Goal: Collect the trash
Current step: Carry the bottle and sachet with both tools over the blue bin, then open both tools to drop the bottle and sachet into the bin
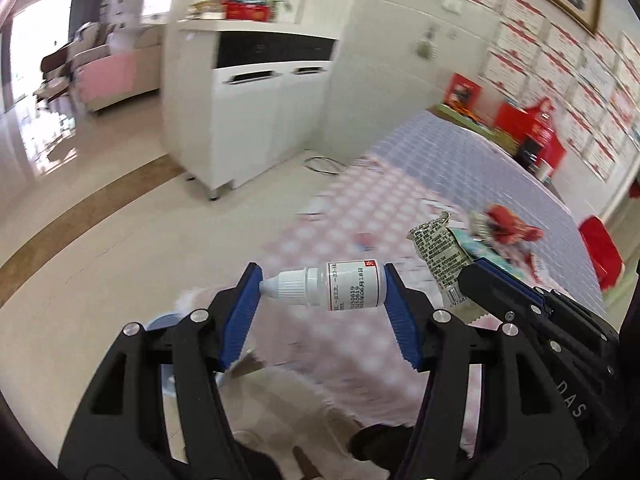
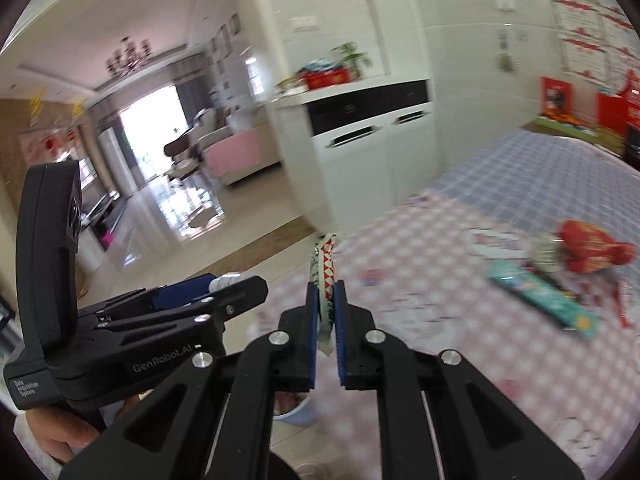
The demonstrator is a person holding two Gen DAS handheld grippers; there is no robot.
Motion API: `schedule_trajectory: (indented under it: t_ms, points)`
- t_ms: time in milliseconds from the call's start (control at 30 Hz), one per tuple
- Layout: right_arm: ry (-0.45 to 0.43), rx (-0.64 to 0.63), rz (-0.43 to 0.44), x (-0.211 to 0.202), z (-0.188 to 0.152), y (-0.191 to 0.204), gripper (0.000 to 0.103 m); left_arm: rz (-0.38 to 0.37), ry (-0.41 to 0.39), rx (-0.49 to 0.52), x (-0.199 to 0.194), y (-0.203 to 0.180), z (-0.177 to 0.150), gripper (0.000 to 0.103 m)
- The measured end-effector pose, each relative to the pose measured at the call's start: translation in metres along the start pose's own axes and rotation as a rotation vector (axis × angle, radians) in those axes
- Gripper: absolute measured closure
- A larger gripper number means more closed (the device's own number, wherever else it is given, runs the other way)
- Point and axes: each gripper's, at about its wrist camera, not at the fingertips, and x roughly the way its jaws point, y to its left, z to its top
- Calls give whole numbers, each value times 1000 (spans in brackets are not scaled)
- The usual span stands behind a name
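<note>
In my left gripper (image 1: 322, 292) I have a small white dropper bottle (image 1: 326, 285) pinched end to end, its cap tip against one blue pad and its base against the other, lying crosswise between the fingers above the near edge of the table (image 1: 460, 168). My right gripper (image 2: 326, 308) has its fingers drawn nearly together on a thin snack wrapper (image 2: 325, 276), which stands up out of the pads on edge, with its lower end hanging below them. Both hands sit just beside each other over that near edge, where the checked cloth gives way to the pale floor. More trash remains on the cloth toward the far right: a crumpled red wrapper (image 2: 592, 250) and a long teal packet (image 2: 548, 300), lying close together. A pale blue container (image 2: 298, 410) shows below my right fingers, possibly the bin, though I cannot tell for sure. My worry is the bottle: held only by its two small ends, it could pivot or pop out if I swing or roll the hand sharply, then roll off across the floor. The wrapper is light and slick, gripped on a narrow strip, so it may slide free or cling to a pad when I let go.
</note>
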Motion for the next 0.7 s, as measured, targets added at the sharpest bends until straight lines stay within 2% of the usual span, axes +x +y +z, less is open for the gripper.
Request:
schedule_trajectory:
  t_ms: [267, 367, 500, 700]
  points:
    - [110, -99, 126, 61, -11, 91, 95, 136, 16, -144, -11, 108, -17, 43]
    - [149, -131, 152, 82, -16, 116, 95, 173, 33, -189, -9, 136, -24, 43]
    - [197, -160, 167, 108, -26, 138, 95, 225, 70, -242, 2, 170, -34, 43]
    - [238, -188, 149, 136, -37, 151, 95, 246, 117, -298, 26, 200, -41, 43]
